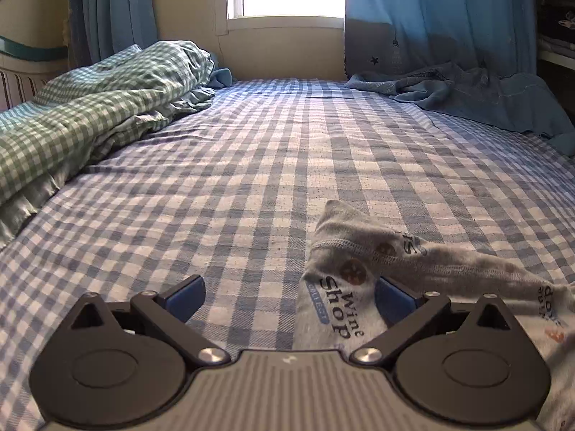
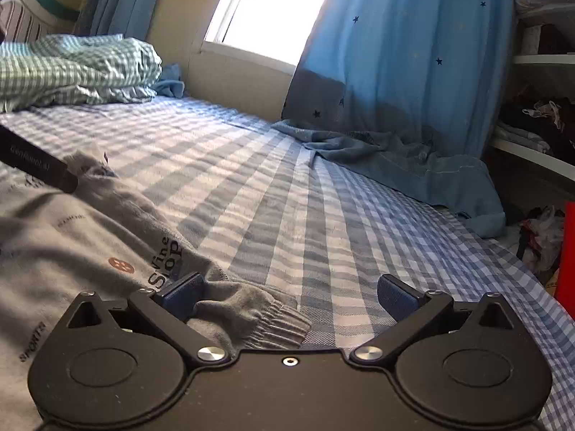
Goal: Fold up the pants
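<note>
Pants mid-fold on the bed, both grippers released.

Grey pants (image 2: 72, 237) lie on the sheet (image 1: 251, 165), apparently doubled once; further folds remain. Left gripper (image 1: 289, 298) spread wide beside one corner, right gripper (image 2: 289, 296) spread by the cuff (image 2: 266, 318), gripping nothing. Open sheet ahead; quilt (image 1: 107, 97) well apart.

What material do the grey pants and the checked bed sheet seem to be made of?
Pants: probably a soft cotton knit, matte grey with printed words; the ribbed cuff and the overlock seam suggest jersey.
Sheet: looks like woven cotton, matte; the blue and white check seems woven in, with a visible twill-like texture. The exact fibre of either cannot be told.
</note>
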Demonstrator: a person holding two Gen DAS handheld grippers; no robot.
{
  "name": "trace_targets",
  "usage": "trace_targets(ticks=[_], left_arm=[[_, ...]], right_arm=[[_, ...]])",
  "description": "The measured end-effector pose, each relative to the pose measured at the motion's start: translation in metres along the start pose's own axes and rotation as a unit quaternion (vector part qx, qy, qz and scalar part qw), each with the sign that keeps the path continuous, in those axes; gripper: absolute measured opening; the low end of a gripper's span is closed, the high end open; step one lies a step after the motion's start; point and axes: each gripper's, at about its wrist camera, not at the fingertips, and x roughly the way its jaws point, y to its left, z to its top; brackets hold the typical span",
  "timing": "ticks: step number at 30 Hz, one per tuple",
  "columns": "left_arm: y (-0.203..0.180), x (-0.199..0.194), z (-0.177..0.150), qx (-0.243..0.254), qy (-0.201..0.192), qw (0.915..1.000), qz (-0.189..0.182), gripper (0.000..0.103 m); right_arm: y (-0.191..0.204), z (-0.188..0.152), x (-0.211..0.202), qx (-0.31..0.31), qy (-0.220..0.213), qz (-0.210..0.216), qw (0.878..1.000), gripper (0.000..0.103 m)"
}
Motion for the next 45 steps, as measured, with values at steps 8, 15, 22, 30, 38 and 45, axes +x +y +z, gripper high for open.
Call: trace_targets(ticks=[8, 15, 22, 30, 38, 45], left_arm=[[-0.005, -0.068, -0.032, 0.009, 0.004, 0.9997, -0.023, 0.103], [0.009, -0.083, -0.082, -0.025, 0.028, 0.9986, -0.037, 0.103], [0.019, -0.087, -0.092, -0.050, 0.015, 0.9974, -0.049, 0.103], [0.016, -0.086, -0.092, -0.048, 0.014, 0.9977, -0.046, 0.103], [0.016, -0.086, -0.092, -0.049, 0.014, 0.9976, -0.047, 0.103], [0.016, -0.087, -0.092, -0.050, 0.013, 0.9976, -0.047, 0.103]], right_arm=[[-0.001, 0.000, -0.069, 0.052, -0.001, 0.028, 0.998, 0.102], [0.001, -0.031, -0.085, 0.086, 0.094, 0.013, 0.992, 0.102], [-0.014, -0.058, -0.086, 0.180, 0.129, 0.053, 0.974, 0.102], [-0.016, -0.058, -0.085, 0.186, 0.129, 0.057, 0.972, 0.102], [-0.015, -0.058, -0.086, 0.186, 0.129, 0.057, 0.972, 0.102], [-0.015, -0.058, -0.085, 0.186, 0.129, 0.057, 0.972, 0.102]])
